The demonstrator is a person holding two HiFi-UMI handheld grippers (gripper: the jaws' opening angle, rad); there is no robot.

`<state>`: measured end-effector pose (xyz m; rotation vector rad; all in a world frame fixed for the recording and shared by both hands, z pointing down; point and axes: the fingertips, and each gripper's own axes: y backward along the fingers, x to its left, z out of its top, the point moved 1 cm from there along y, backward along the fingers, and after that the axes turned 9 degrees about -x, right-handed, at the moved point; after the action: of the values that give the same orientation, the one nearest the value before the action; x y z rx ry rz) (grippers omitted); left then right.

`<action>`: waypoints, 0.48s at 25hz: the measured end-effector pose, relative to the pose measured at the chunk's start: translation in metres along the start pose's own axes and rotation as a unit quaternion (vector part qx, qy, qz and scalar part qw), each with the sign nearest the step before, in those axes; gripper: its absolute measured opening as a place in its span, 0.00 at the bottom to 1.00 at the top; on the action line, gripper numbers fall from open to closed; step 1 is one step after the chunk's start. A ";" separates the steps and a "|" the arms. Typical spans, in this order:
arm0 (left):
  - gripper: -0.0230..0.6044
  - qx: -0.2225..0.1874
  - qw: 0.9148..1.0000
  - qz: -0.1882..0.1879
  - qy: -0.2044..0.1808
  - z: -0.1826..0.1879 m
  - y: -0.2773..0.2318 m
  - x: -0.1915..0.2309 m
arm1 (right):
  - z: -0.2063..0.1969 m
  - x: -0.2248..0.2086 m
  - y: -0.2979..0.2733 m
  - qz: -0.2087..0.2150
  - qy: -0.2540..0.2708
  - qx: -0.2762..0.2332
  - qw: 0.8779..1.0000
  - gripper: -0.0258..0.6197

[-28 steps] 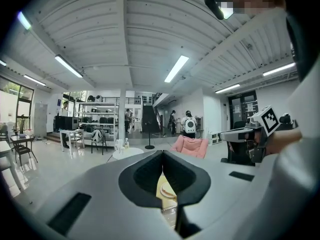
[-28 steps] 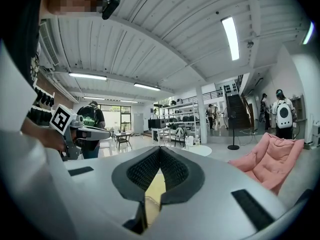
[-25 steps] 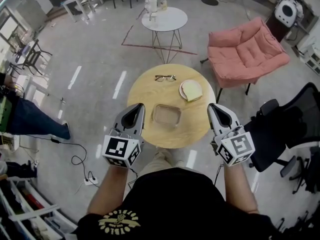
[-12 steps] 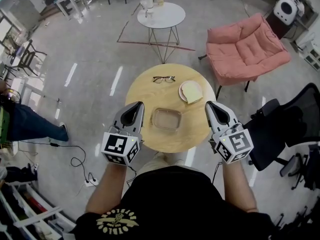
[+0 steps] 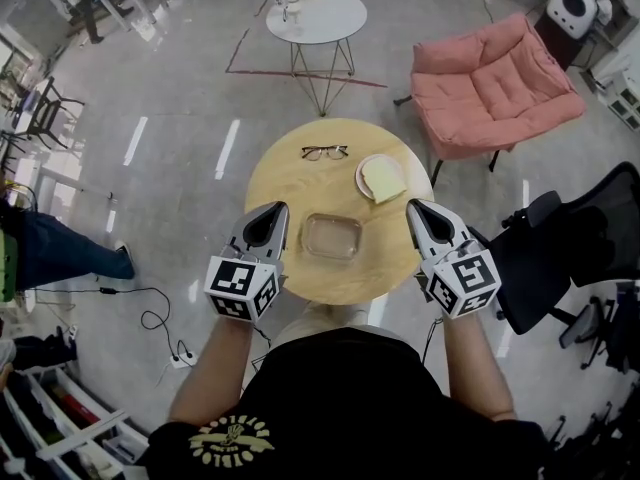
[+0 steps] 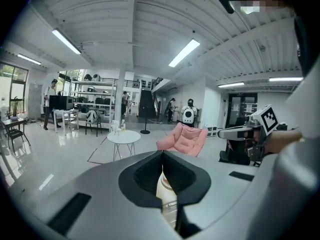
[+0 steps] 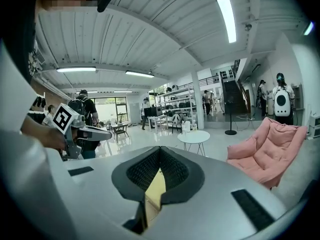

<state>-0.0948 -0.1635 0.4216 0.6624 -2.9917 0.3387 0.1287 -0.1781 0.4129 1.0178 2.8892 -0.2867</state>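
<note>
Seen from the head, a person holds both grippers out over a round wooden table (image 5: 290,183). The left gripper (image 5: 271,211) and right gripper (image 5: 414,207) each have their jaws pressed together on nothing, which their own views confirm (image 6: 162,153) (image 7: 160,149).

A clear container (image 5: 332,236), empty and rectangular with rounded corners, rests on the table between the two sets of fingertips. It lies inward of each and slightly back toward the person. Its long axis runs across, from one gripper toward the other. The left fingertips look a shade nearer to it.

Both grippers point level across the room, above the tabletop. Ahead of the right fingertips, a plate (image 5: 364,180) carries a slice of bread (image 5: 384,176). Glasses (image 5: 324,152) lie farther out.
</note>
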 end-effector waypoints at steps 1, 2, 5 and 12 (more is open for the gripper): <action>0.07 0.004 1.000 0.000 0.004 -0.004 -0.003 0.002 | -0.005 -0.002 -0.003 0.000 -0.001 0.005 1.000 0.06; 0.07 0.008 1.000 0.000 0.007 -0.008 -0.006 0.004 | -0.009 -0.003 -0.006 0.000 -0.001 0.011 1.000 0.06; 0.07 0.021 1.000 0.000 0.011 -0.019 -0.012 0.007 | -0.024 -0.007 -0.012 0.000 -0.003 0.028 1.000 0.06; 0.07 0.058 0.998 0.000 0.023 -0.051 -0.024 0.014 | -0.054 -0.016 -0.025 -0.002 -0.015 0.061 0.998 0.06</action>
<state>-0.0972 -0.1791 0.4776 0.6536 -2.9463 0.5245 0.1257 -0.1964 0.4712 1.0164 2.8782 -0.4806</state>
